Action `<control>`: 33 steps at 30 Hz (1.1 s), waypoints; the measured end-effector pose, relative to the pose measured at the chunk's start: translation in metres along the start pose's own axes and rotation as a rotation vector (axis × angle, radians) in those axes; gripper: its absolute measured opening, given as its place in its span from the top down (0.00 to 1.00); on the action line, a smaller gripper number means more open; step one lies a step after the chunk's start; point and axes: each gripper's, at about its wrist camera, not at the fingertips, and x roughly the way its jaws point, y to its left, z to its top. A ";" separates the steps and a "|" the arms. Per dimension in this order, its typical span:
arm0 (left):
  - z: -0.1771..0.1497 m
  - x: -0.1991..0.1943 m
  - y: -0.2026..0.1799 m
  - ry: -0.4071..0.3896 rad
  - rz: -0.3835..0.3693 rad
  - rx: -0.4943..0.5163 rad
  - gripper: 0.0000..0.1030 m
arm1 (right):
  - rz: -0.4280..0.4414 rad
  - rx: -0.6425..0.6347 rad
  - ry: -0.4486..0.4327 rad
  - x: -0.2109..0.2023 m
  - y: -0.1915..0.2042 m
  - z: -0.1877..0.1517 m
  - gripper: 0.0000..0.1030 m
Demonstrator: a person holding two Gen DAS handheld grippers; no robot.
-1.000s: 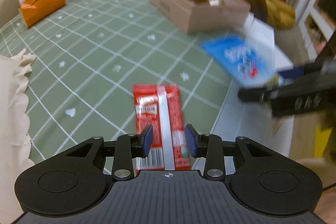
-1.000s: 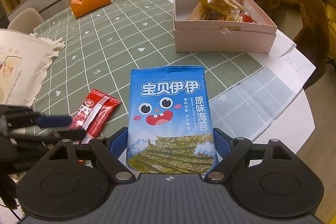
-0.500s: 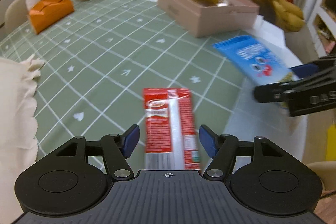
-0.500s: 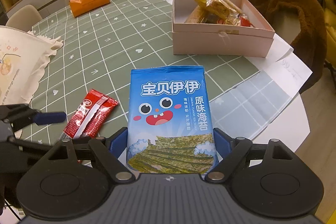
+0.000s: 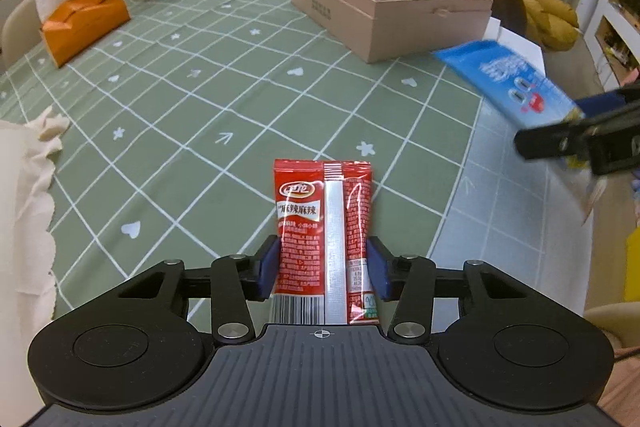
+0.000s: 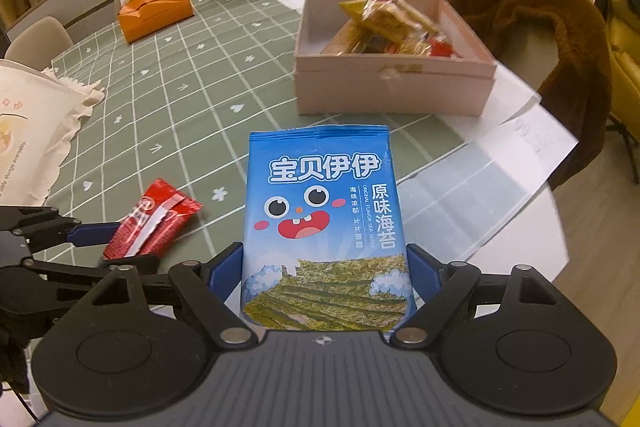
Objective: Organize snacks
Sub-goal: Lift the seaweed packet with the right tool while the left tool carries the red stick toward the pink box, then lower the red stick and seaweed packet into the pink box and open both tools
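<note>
My left tongs (image 5: 323,273) are closing on the red packet (image 5: 325,227) on the near tablecloth, my right tongs (image 6: 326,277) pinch the blue seaweed bag (image 6: 324,211); either slick wrapper could slip before reaching the far pink box (image 6: 394,89).

Glossy red foil snack sachet (image 5: 324,239) with a shiny silver seam; glossy blue plastic seaweed packet (image 6: 324,223); matt pink cardboard box (image 6: 394,85); matt green checked tablecloth (image 5: 192,115), smooth; matt black plastic hand-held gripper (image 5: 323,269) bodies, blue rubbery pads (image 5: 269,267); brown fleecy throw (image 6: 552,27).
</note>
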 end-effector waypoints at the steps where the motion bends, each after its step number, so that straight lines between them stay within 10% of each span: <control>1: 0.003 -0.001 -0.001 -0.003 -0.006 -0.010 0.50 | 0.000 0.000 -0.006 -0.002 -0.004 0.001 0.18; 6: 0.067 -0.018 0.002 -0.102 -0.128 -0.106 0.50 | 0.028 0.050 -0.071 -0.019 -0.030 0.025 0.18; 14: 0.239 -0.013 0.001 -0.274 -0.289 -0.127 0.47 | 0.036 0.118 -0.304 -0.035 -0.079 0.153 0.18; 18: 0.302 0.053 0.008 -0.155 -0.297 -0.184 0.45 | 0.110 0.203 -0.257 0.011 -0.105 0.213 0.12; 25: 0.289 0.126 0.011 0.020 -0.314 -0.175 0.46 | 0.169 0.360 -0.166 0.061 -0.137 0.203 0.12; 33: 0.238 0.102 0.030 -0.091 -0.285 -0.257 0.46 | 0.170 0.404 -0.095 0.092 -0.134 0.167 0.20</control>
